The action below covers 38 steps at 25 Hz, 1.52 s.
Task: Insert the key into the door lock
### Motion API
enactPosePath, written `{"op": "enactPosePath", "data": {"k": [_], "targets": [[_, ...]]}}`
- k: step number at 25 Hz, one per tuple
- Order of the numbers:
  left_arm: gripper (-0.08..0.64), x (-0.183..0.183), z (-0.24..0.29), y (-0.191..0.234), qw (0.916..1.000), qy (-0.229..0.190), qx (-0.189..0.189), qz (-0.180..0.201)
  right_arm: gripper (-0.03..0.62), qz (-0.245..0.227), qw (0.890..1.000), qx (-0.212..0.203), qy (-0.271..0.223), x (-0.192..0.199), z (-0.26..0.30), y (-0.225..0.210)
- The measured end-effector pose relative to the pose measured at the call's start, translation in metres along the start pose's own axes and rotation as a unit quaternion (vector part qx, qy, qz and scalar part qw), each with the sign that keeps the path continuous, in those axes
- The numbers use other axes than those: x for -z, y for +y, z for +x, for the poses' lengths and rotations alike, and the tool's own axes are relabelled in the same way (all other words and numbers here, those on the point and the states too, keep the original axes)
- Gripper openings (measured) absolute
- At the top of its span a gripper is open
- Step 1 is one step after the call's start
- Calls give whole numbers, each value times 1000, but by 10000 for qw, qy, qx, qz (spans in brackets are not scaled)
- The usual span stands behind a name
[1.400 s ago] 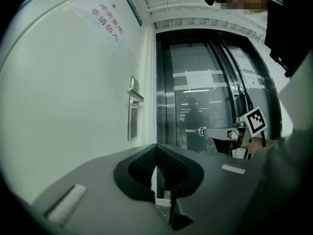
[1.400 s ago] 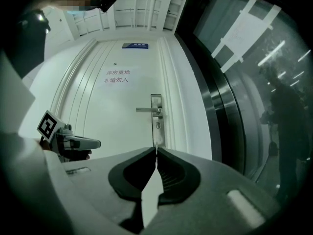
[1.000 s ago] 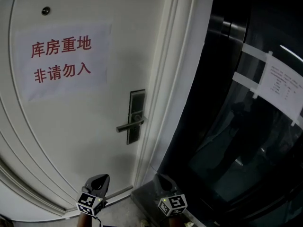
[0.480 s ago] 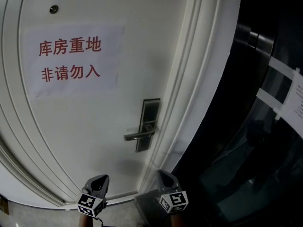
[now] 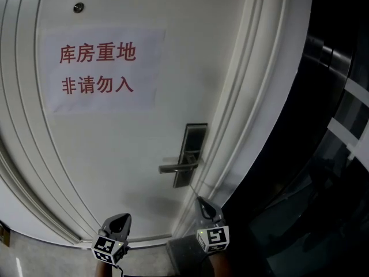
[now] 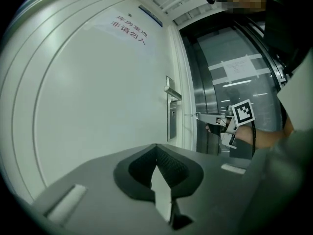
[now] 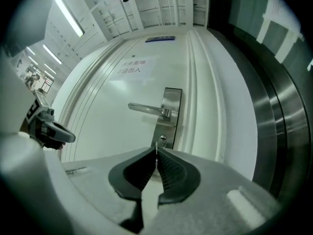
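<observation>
On the white door (image 5: 115, 154), a steel lock plate (image 5: 194, 149) carries a lever handle (image 5: 177, 168). In the right gripper view the keyhole (image 7: 162, 139) sits in the lock plate (image 7: 170, 106), below the handle (image 7: 145, 109). My right gripper (image 7: 156, 151) is shut on a thin key (image 7: 156, 144), whose blade points at the keyhole from a short way off. From the left gripper view, that key (image 6: 190, 115) sticks out of the right gripper (image 6: 199, 115) toward the plate (image 6: 171, 112). My left gripper (image 6: 156, 147) is shut on nothing, low and left of the lock (image 5: 122, 218).
A paper sign (image 5: 101, 68) with red characters is taped on the door above a peephole (image 5: 78, 7). The moulded door frame (image 5: 248, 126) runs just right of the lock. Dark glass and steel panels (image 5: 334, 154) fill the right side.
My right gripper has risen and come closer to the lock plate. The head view has swung, so the door and handle sit further right. The left gripper has hardly moved.
</observation>
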State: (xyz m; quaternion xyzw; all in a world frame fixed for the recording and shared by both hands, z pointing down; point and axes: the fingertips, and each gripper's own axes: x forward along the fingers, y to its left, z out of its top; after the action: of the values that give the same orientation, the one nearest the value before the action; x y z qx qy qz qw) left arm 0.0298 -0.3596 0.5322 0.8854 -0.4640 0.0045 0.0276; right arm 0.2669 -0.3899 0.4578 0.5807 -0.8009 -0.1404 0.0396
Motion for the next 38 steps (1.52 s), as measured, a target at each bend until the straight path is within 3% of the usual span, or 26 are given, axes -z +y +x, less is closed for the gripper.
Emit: {"op": "enactPosePath", "data": {"k": [4, 13, 24, 38], "targets": [[3, 2, -4, 1, 9999, 9, -108, -16, 11, -444, 9990, -70, -57, -13, 15, -7], [3, 7, -13, 4, 9994, 51, -329, -68, 11, -863, 9960, -210, -69, -24, 39, -10], [3, 13, -19, 8, 9987, 74, -478, -141, 11, -1461, 9891, -179, 99, -11, 51, -13], [3, 16, -15, 11, 9987, 77, -470, -194, 11, -3082, 9506, -122, 340, -13, 54, -2]]}}
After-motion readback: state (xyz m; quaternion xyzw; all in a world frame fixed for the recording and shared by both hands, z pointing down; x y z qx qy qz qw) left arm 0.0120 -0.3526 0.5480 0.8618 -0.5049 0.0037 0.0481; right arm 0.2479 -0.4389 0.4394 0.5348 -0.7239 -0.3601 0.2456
